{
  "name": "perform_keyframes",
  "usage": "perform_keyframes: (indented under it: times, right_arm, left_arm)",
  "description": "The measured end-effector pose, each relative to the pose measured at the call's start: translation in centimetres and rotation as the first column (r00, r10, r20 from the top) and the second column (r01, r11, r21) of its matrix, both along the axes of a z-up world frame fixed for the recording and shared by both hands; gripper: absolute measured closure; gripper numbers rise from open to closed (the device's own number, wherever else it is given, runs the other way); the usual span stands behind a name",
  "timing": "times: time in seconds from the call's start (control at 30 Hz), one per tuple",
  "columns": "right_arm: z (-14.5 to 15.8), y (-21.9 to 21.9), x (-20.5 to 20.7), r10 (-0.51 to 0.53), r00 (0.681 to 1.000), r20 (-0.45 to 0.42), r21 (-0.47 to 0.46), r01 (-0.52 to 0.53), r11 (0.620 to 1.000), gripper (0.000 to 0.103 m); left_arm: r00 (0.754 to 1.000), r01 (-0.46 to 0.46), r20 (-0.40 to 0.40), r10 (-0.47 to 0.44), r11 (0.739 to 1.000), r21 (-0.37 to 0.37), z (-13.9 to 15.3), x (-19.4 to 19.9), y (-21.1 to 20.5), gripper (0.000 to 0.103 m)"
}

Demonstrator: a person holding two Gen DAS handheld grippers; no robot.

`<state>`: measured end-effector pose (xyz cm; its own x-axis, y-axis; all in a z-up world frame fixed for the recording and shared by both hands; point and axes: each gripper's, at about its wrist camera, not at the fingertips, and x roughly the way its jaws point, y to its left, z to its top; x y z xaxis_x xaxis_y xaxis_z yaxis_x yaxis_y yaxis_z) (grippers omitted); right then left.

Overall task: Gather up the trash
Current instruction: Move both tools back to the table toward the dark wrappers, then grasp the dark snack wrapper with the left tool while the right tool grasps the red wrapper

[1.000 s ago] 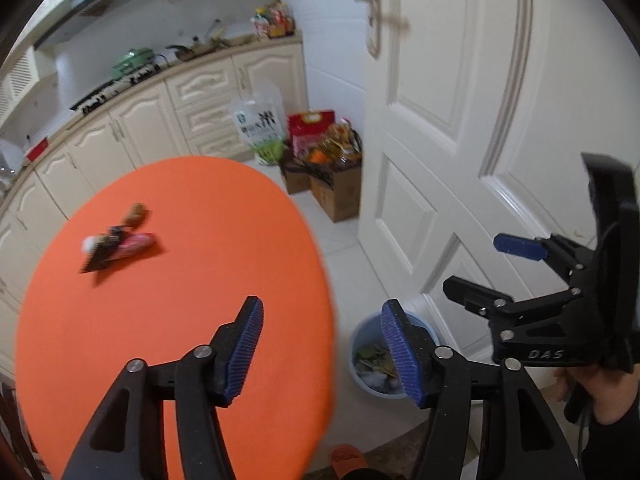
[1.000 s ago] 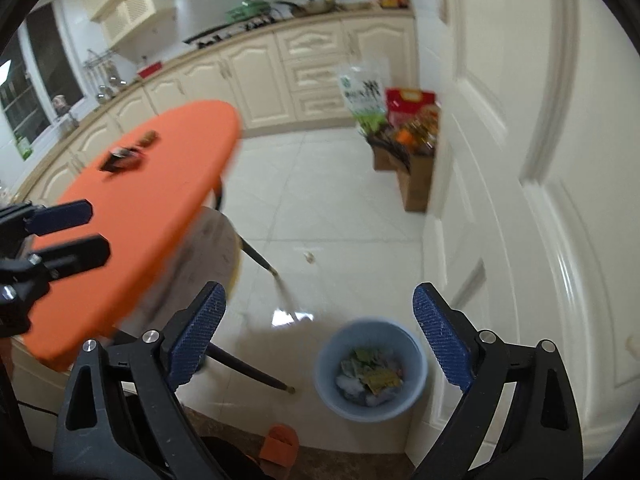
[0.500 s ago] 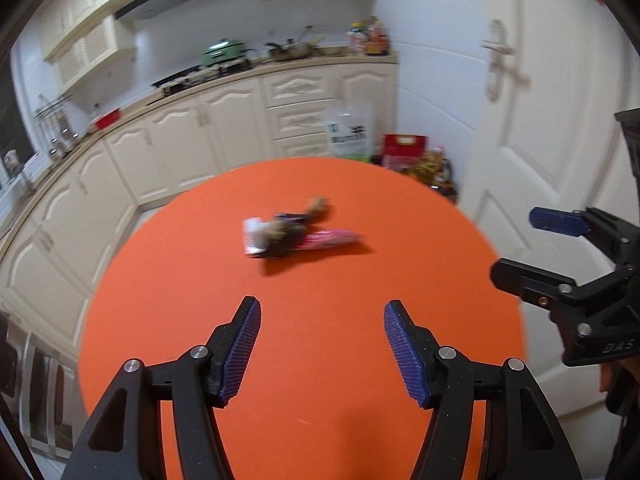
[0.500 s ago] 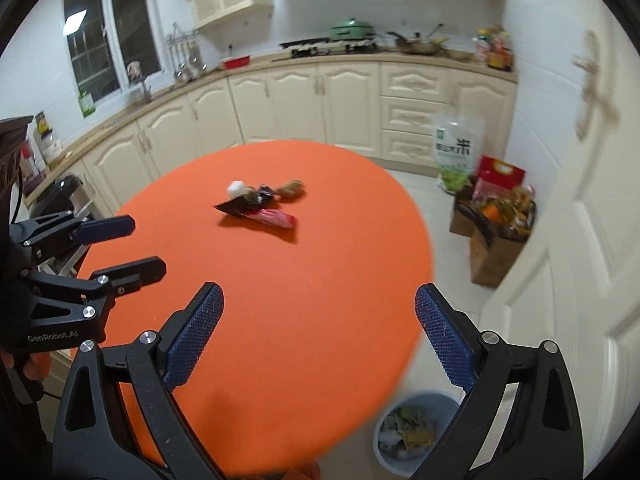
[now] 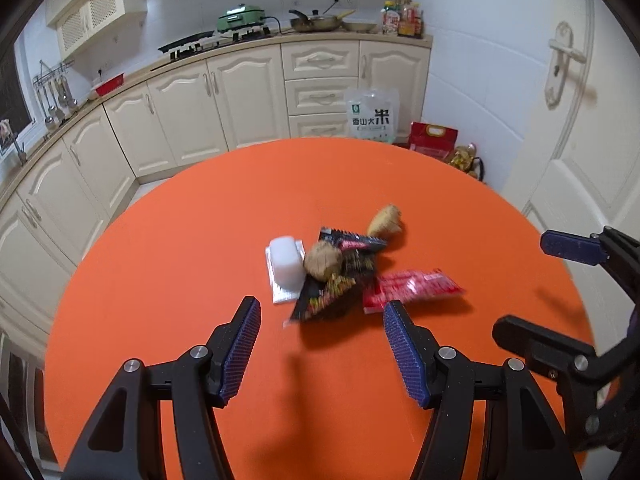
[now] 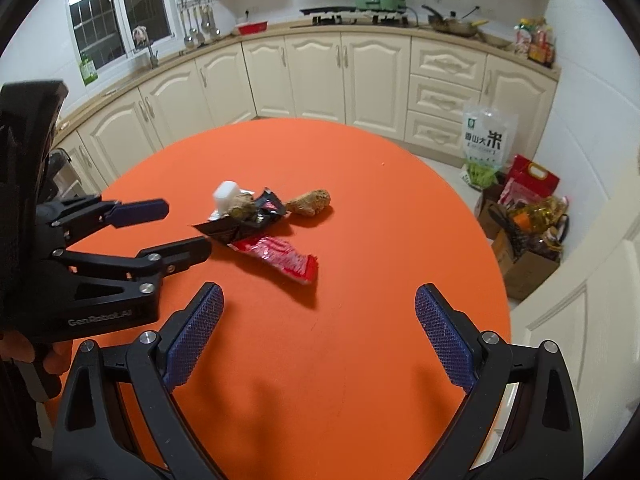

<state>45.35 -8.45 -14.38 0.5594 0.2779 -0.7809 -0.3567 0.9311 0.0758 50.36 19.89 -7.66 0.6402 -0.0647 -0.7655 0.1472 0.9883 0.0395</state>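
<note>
The round table [image 5: 160, 280] is plain bright orange. At its middle, a red wrapper [image 5: 412, 286] with white print lies beside a black wrapper [image 5: 344, 276] with red and yellow markings, a white block [image 5: 285, 262] and two tan-brown lumps [image 5: 323, 260]. Beyond the table, the cabinets [image 5: 240, 96] are cream.

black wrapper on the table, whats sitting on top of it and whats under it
A brown crumpled lump sits on the black wrapper, beside a white block. The wrapper's right edge overlaps the red wrapper. Anything else beneath it is hidden.
</note>
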Motion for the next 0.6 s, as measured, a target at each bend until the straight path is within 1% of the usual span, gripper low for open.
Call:
perform_keyframes:
  times: [0.13,0.23,0.33,0.4,0.43,0.47,0.5,0.6]
  right_arm:
    - [-0.8,-0.3,1.4,0.013,1.0,-0.009,0.013,-0.013,1.0,0.006]
    - [-1.0,-0.2,2.0,0.033,0.999,-0.009,0.01,-0.032,0.999,0.006]
    - [-1.4,-0.3,2.6,0.05,0.999,-0.02,0.017,-0.05,0.999,0.006]
    - [-1.8,-0.2,2.7,0.06,0.998,-0.031,0.012,-0.06,0.998,0.006]
    - [-1.9,-0.2,2.7,0.069,0.997,-0.034,0.012,-0.068,0.998,0.006]
    - [-2.1,-0.1,2.7,0.078,0.996,-0.037,0.013,-0.078,0.997,0.006]
    - [-2.2,0.0,2.7,0.082,0.996,-0.041,0.01,-0.081,0.997,0.006]
    - [-2.6,0.7,2.4,0.112,0.993,-0.045,-0.011,-0.112,0.994,0.006]
  left_arm:
    - [1.0,0.003,-0.027,-0.003,1.0,-0.003,-1.2,2.7,-0.1,0.044]
    - [0.999,0.021,-0.05,-0.021,1.0,0.0,-1.8,3.8,-0.6,0.047]
    - [0.997,0.056,-0.052,-0.055,0.998,0.002,-2.0,4.6,-0.9,0.058]
    - [0.995,0.076,-0.064,-0.076,0.997,-0.002,-1.9,5.0,-0.8,0.078]
    - [0.995,0.077,-0.067,-0.076,0.997,0.001,-1.8,5.1,-0.6,0.08]
    - [0.995,0.075,-0.07,-0.074,0.997,0.002,-1.6,5.0,-0.4,0.085]
    - [0.995,0.072,-0.07,-0.072,0.997,-0.007,-1.4,4.9,0.0,0.088]
    - [0.995,0.075,-0.063,-0.077,0.997,-0.028,-0.7,4.0,1.0,0.089]
